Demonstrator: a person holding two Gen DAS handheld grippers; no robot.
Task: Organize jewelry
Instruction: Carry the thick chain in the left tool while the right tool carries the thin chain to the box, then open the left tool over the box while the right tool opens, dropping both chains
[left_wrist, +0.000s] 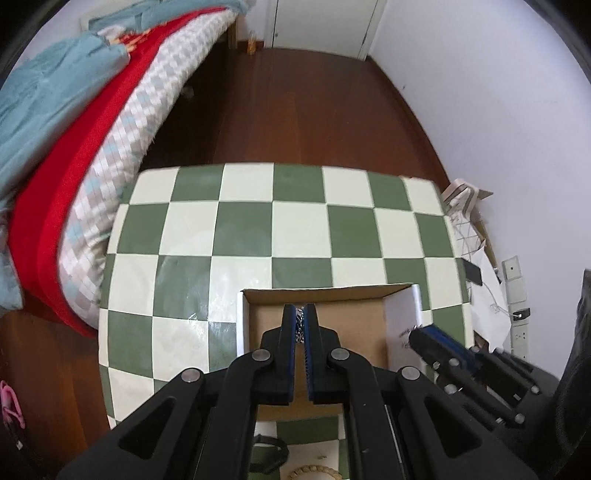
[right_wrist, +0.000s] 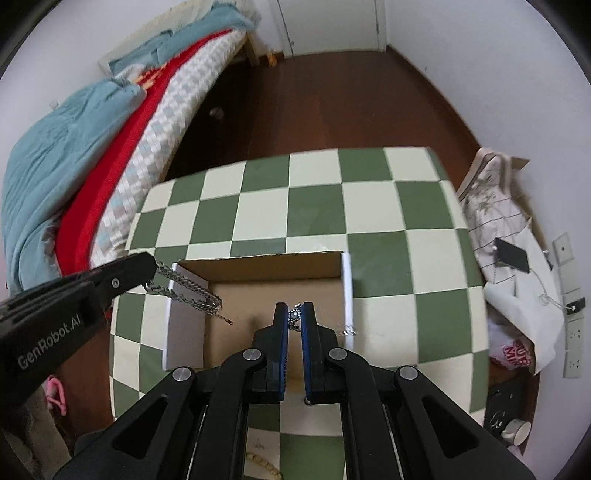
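Box (right_wrist: 273, 291) sits open on our checkered table (right_wrist: 388, 206). Over it our left gripper (right_wrist: 153, 266) pinches a chain (right_wrist: 188, 291), and our right gripper (right_wrist: 294, 315) pinches a pendant (right_wrist: 294, 315).

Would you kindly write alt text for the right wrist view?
The right gripper pinches a small silver pendant above an open cardboard box on a green-and-white checked table. At left, the left gripper dangles a silver chain over the box's edge.

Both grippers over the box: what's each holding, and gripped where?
Left gripper: silver chain, pinched at one end, the rest hanging over the cardboard box. Right gripper: small silver jewelry piece, pinched at its round ornament.
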